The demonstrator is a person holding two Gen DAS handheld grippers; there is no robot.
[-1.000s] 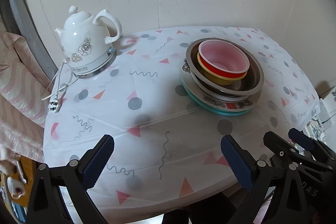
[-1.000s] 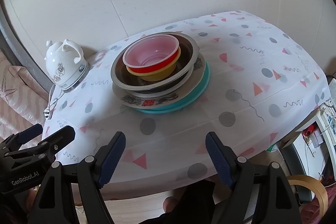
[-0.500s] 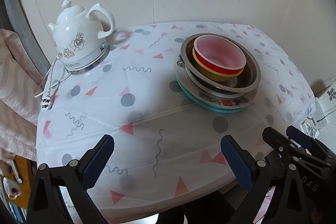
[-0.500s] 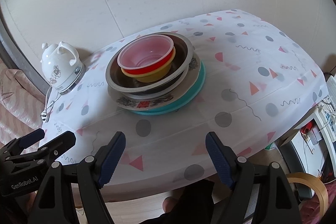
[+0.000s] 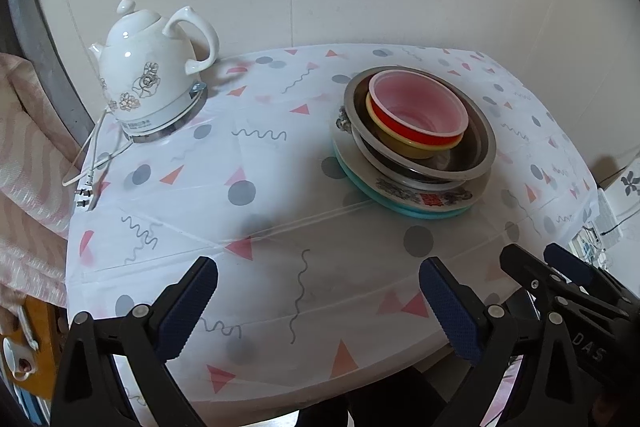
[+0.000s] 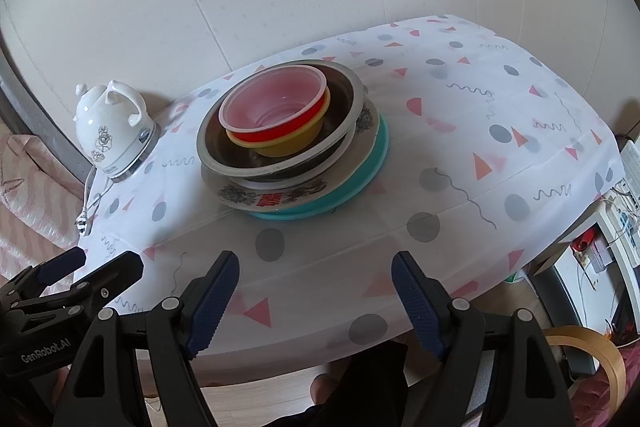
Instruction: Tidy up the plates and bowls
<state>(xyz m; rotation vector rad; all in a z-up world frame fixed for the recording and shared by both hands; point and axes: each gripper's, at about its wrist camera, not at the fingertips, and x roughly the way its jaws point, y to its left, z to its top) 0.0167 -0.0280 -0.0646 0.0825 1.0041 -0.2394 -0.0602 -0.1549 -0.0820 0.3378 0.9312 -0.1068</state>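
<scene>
Through the left wrist camera I see my left gripper [image 5: 318, 301] with its jaws wide apart and nothing between them, hovering over the near edge of the table [image 5: 280, 187]. The stack of dishes [image 5: 416, 143] sits at about two o'clock from it, well apart. From the top it reads: a clear pink bowl [image 5: 418, 107], a red bowl, a yellow bowl [image 5: 404, 145], a steel bowl [image 5: 476, 163], a patterned plate [image 5: 424, 193] and a teal plate [image 5: 400, 205] at the bottom. A white kettle [image 5: 148, 87] stands at ten o'clock, its cord and plug [image 5: 86, 187] trailing toward the table edge.

Through the right wrist camera my right gripper [image 6: 316, 297] is likewise spread open and empty, with the stack at about eleven o'clock and the left gripper [image 6: 94, 267] visible at nine.

My worry is the nesting. The steel bowl looks tilted on the plate, so a sideways nudge could slide it. The thin plastic bowls may cling together, and lifting one could drag the next up and drop it. Both grippers closing on one stack could also collide.
</scene>
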